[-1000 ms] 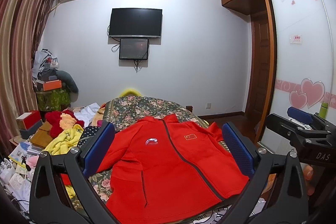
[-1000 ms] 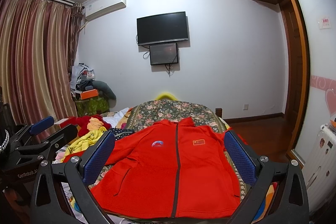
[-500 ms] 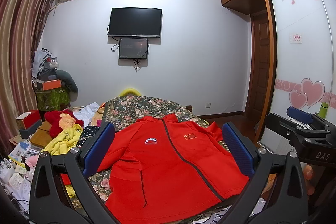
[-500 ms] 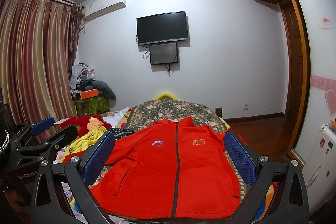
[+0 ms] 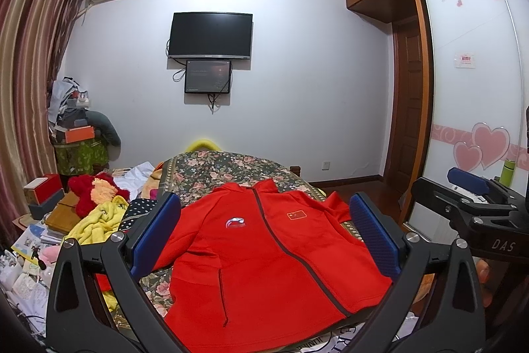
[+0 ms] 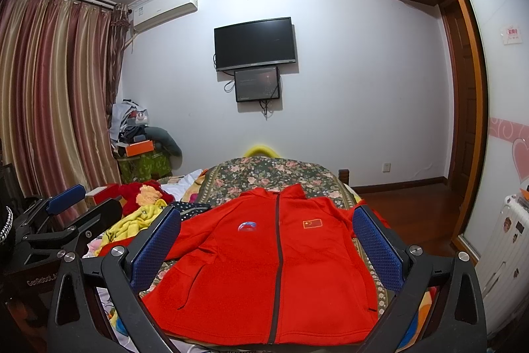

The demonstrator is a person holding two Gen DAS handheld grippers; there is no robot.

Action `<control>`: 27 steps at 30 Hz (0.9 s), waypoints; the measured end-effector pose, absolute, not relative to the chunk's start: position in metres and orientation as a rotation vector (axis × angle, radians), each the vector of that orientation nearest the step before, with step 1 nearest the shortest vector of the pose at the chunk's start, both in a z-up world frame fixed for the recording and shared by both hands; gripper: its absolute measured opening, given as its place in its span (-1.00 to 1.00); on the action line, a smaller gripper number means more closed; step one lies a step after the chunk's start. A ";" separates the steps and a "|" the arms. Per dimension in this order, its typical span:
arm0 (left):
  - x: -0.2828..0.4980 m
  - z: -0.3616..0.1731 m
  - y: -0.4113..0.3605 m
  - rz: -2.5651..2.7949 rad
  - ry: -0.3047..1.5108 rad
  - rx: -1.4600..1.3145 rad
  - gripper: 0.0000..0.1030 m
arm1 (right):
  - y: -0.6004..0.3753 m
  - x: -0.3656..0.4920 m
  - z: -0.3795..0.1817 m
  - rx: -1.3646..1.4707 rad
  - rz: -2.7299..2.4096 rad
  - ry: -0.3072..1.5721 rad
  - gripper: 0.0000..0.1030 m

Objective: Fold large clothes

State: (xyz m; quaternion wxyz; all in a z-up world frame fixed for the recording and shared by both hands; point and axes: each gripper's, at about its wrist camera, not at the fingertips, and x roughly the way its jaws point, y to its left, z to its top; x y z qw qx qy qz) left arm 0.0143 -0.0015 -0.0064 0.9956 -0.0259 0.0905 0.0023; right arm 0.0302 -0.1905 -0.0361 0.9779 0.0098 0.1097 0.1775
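Note:
A red zip-up jacket (image 5: 264, 257) (image 6: 274, 267) lies flat, front up, on a floral bedspread (image 5: 224, 167) (image 6: 274, 171), collar toward the far wall and hem toward me. Its zipper is closed and its sleeves spread out to both sides. My left gripper (image 5: 264, 234) hovers open above the hem with nothing between its blue pads. My right gripper (image 6: 266, 237) is open too, held over the jacket's near edge, empty. In the left wrist view the right gripper (image 5: 469, 197) shows at the right edge. The left gripper (image 6: 59, 214) appears at the left in the right wrist view.
A heap of yellow and red clothes (image 5: 96, 204) (image 6: 139, 214) lies left of the jacket, with boxes and papers (image 5: 39, 197) beyond. Curtains (image 6: 49, 95) hang at the left. A wardrobe with sliding doors (image 5: 472, 88) and a wooden door stand to the right.
Both views have shifted only a hair; the jacket lies as before and both grippers stay open.

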 end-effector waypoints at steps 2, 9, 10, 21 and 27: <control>0.014 -0.007 -0.002 0.005 0.181 -0.052 1.00 | -0.190 0.031 -0.037 0.020 0.357 0.222 1.00; 0.016 -0.007 0.000 0.006 0.187 -0.059 1.00 | -0.191 0.031 -0.038 0.018 0.357 0.223 1.00; 0.016 -0.008 0.000 0.006 0.188 -0.060 1.00 | -0.191 0.031 -0.038 0.018 0.356 0.223 1.00; 0.036 -0.014 0.013 0.003 0.216 -0.079 1.00 | -0.175 0.050 -0.048 -0.012 0.354 0.253 1.00; 0.059 -0.027 0.030 0.010 0.255 -0.108 1.00 | -0.159 0.080 -0.053 -0.039 0.357 0.305 1.00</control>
